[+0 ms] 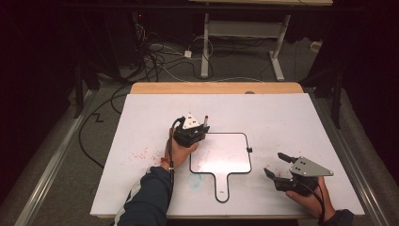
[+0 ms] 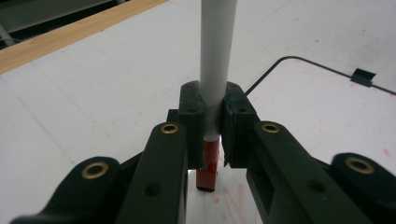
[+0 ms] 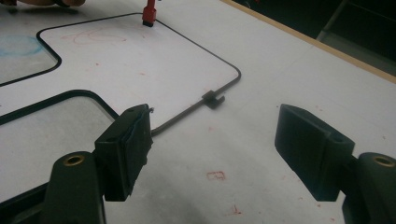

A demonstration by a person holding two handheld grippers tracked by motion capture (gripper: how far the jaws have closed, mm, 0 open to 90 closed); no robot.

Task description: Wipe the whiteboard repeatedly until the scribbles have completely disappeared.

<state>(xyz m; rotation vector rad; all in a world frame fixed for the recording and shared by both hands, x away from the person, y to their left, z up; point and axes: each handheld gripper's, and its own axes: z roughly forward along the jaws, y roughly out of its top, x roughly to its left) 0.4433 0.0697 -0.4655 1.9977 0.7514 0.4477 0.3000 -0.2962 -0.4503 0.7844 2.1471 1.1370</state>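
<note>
1. At the left of the high view, red smudges (image 1: 141,154) stain the white table (image 1: 291,122) beside the person's left forearm, which comes in from the bottom edge in a dark sleeve (image 1: 149,197).
2. The left gripper (image 1: 190,129) sits at the upper left corner of the small whiteboard (image 1: 226,162), a black-rimmed paddle-shaped board lying flat on the table with its handle pointing toward the person.
3. In the left gripper view, the fingers (image 2: 191,116) are clamped tight on a marker (image 2: 215,70); the white barrel stands upright between them and its red tip end reaches down below the pads.
4. The marker's tip rests on or just above the whiteboard surface near that corner; contact cannot be told for sure. Faint red strokes lie on the board just beside the tip.
5. A faint blue smear (image 1: 195,180) marks the table beside the board's handle, on its left.
6. A small black clip (image 1: 249,149) sits on the whiteboard's right edge; it also shows in the right gripper view.
7. At the right, the right gripper (image 1: 274,165) hovers low over bare table, well apart from the board's right edge, held in the person's right hand (image 1: 308,200).
8. Its fingers (image 3: 128,144) stand wide apart with nothing between them, pointing toward the board.
</note>
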